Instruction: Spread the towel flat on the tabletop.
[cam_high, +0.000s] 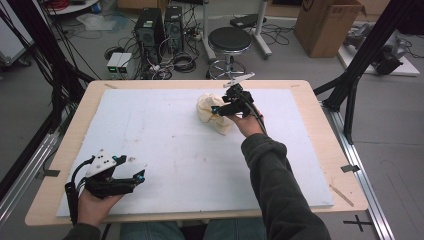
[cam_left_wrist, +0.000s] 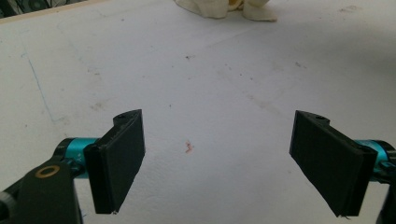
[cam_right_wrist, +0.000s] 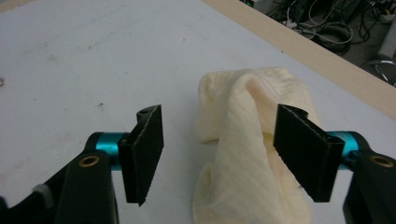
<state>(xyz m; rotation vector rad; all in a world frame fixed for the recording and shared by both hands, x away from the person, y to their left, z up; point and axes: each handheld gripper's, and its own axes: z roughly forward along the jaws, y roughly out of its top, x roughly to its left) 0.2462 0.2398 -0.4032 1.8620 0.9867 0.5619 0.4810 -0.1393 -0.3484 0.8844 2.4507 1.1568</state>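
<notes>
A crumpled cream cloth (cam_high: 209, 111) lies on the white board toward the back middle. In the right gripper view the cloth (cam_right_wrist: 243, 144) rises in a fold between the two black jaws, which stand wide apart around it. My right gripper (cam_high: 218, 109) is open at the cloth's right side. My left gripper (cam_high: 141, 174) rests open near the front left corner of the board, far from the cloth, with bare board between its jaws (cam_left_wrist: 217, 158). The cloth's (cam_left_wrist: 219, 7) edge shows at the top of the left gripper view.
The white board (cam_high: 165, 150) covers a wooden table (cam_high: 320, 125). Behind the table stand a black stool (cam_high: 229, 42), computer towers (cam_high: 150, 30), loose cables and a cardboard box (cam_high: 325, 25). Black frame struts (cam_high: 360, 55) rise at the right.
</notes>
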